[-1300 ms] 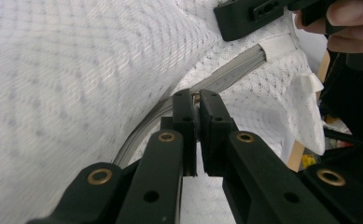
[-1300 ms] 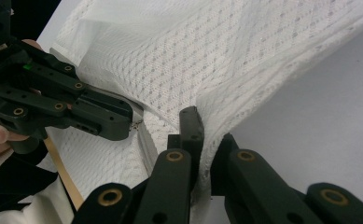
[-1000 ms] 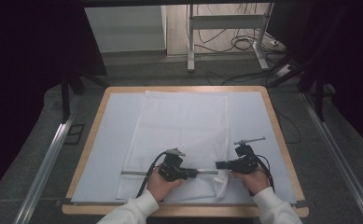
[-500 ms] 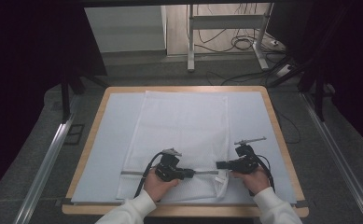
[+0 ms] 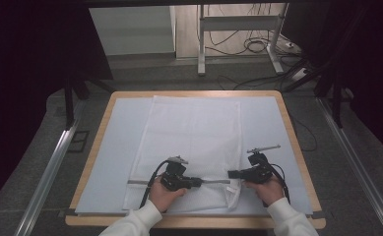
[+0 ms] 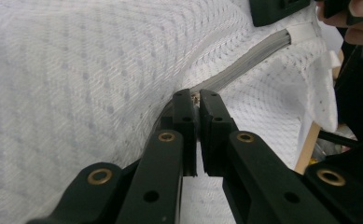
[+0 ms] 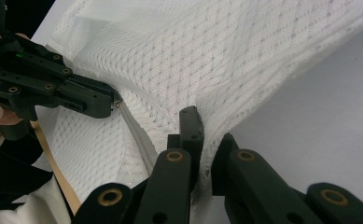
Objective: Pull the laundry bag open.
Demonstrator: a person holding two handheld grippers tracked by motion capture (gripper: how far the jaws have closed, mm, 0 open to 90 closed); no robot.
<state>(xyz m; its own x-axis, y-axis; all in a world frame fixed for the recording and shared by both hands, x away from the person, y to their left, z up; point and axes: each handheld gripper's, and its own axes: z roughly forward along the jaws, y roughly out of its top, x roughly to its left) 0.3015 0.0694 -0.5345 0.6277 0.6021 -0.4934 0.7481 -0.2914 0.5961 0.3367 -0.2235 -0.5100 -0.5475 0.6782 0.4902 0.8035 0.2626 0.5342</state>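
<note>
A white mesh bag (image 5: 194,132) lies flat on the pale mat (image 5: 112,147), with its grey zipper (image 5: 213,182) running along the near end. My left gripper (image 5: 199,183) is shut on the small metal zipper pull (image 6: 196,97), and the zipper tape (image 6: 244,63) stretches away from its jaws. My right gripper (image 5: 230,174) is shut on the bag's mesh edge (image 7: 207,107) at the near right corner, lifting the cloth (image 7: 216,56) into a fold. In the right gripper view the left gripper (image 7: 111,100) points in from the left.
The wooden table rim (image 5: 297,142) frames the mat. Metal rails (image 5: 51,162) run along both sides on the grey floor. A metal stand with cables (image 5: 248,44) sits beyond the far edge. Bare mat lies left and right of the bag.
My left gripper has slid a little to the left along the zipper line. The right gripper has held still on the bag's corner.
</note>
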